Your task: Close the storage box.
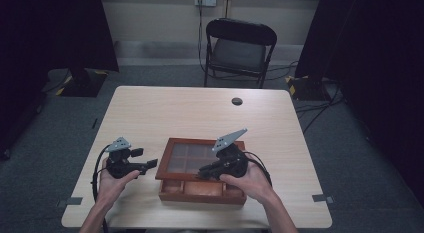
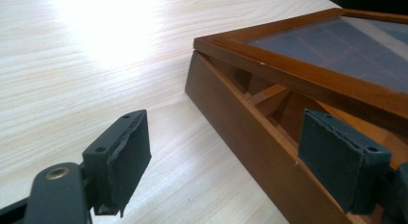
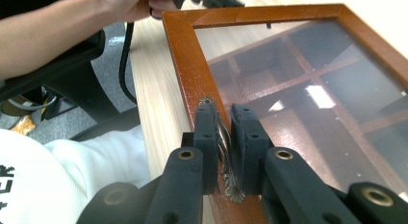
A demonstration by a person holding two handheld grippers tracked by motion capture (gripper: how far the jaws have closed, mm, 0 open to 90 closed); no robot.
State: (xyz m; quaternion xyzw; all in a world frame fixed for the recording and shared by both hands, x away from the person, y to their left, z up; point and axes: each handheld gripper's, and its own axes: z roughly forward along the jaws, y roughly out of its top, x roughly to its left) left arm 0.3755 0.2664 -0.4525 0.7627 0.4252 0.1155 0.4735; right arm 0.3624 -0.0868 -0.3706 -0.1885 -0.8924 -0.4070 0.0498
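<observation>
**Wood lid pinched at its near rail**

Wooden box [image 1: 200, 178] sits low centre in the high view, its glass lid [image 1: 197, 158] raised at the near side. My right gripper [image 3: 222, 137] comes in from the lower right, hand cupped beneath, jaws pressed together on the lid's metal knob [image 3: 226, 152]. My left gripper [image 2: 226, 152] lies level at the lower left, jaws spread with nothing between them, just beside the box's left corner. Bare table [image 1: 165, 113] stretches above and left.
</observation>
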